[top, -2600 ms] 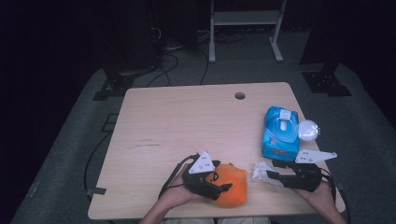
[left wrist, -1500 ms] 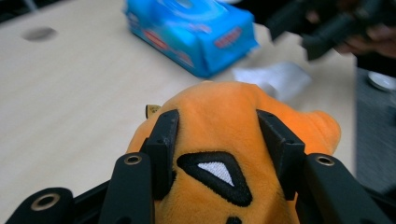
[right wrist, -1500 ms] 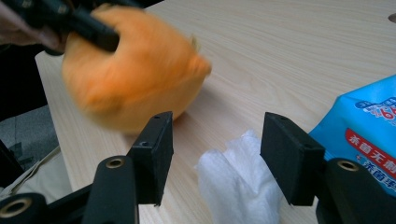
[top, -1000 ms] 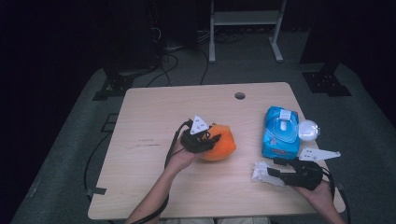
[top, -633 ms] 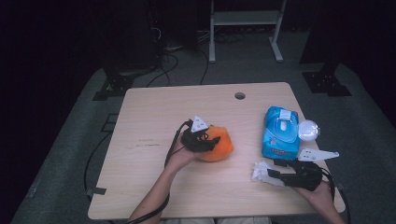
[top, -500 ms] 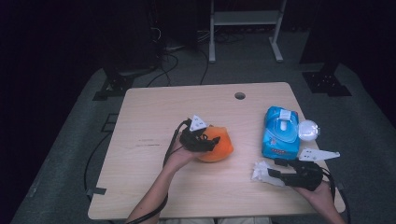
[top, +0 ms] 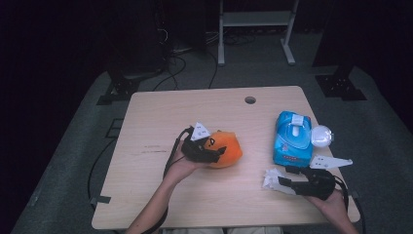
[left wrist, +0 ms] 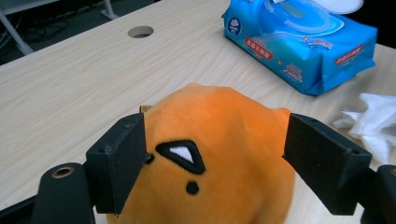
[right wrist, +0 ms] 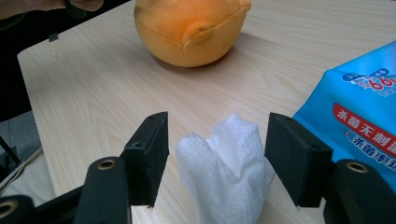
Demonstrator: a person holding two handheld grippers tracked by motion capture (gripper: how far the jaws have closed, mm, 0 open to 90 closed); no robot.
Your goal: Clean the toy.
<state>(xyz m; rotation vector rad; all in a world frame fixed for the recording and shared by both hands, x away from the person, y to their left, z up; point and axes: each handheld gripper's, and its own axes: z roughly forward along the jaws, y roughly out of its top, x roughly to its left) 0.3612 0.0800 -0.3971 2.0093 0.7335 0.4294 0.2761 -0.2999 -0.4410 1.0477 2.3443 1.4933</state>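
Left tool [left wrist: 215, 158] newly loosened around round orange plush [left wrist: 219, 154]

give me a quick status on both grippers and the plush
Left gripper just opened, jaws astride orange plush. Right gripper open around white wipe. Nothing in the way.

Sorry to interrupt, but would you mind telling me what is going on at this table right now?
A person works with a gripper in each hand. The left gripper straddles the orange plush toy mid-table; its jaws have just been opening and no longer pinch it. The right gripper is open around a crumpled white wipe beside the blue wipes pack.
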